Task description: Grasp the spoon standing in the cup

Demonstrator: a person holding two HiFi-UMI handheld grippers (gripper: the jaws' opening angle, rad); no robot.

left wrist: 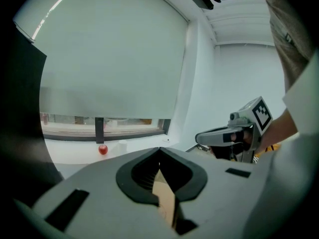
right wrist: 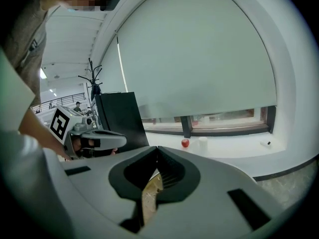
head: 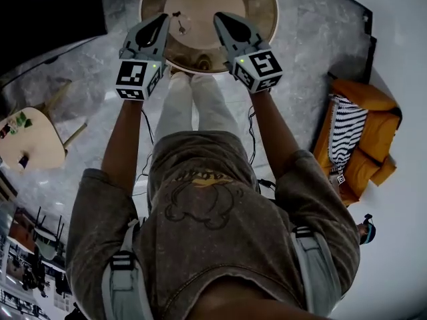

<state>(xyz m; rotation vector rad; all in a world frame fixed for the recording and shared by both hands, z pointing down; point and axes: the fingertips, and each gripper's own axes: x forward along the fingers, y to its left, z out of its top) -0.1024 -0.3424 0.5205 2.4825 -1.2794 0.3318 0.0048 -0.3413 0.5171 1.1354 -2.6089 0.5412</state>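
In the head view a small clear cup (head: 181, 25) with a thin spoon standing in it sits on the round wooden table (head: 263, 9). My left gripper (head: 163, 17) is held over the table's near part, just left of the cup, with its jaws shut and empty. My right gripper (head: 219, 16) hovers to the cup's right, also shut with nothing in it. Both gripper views face a window wall and do not show the cup. The left gripper (left wrist: 159, 149) sees the right one (left wrist: 234, 136) beside it. The right gripper (right wrist: 157, 148) sees the left one (right wrist: 84, 136).
An orange armchair (head: 363, 145) with a striped cushion stands at the right, and a small wooden side table (head: 27, 139) at the left. The floor is grey marble. A red apple (right wrist: 185, 143) lies on the window sill; a black panel (right wrist: 117, 116) stands near it.
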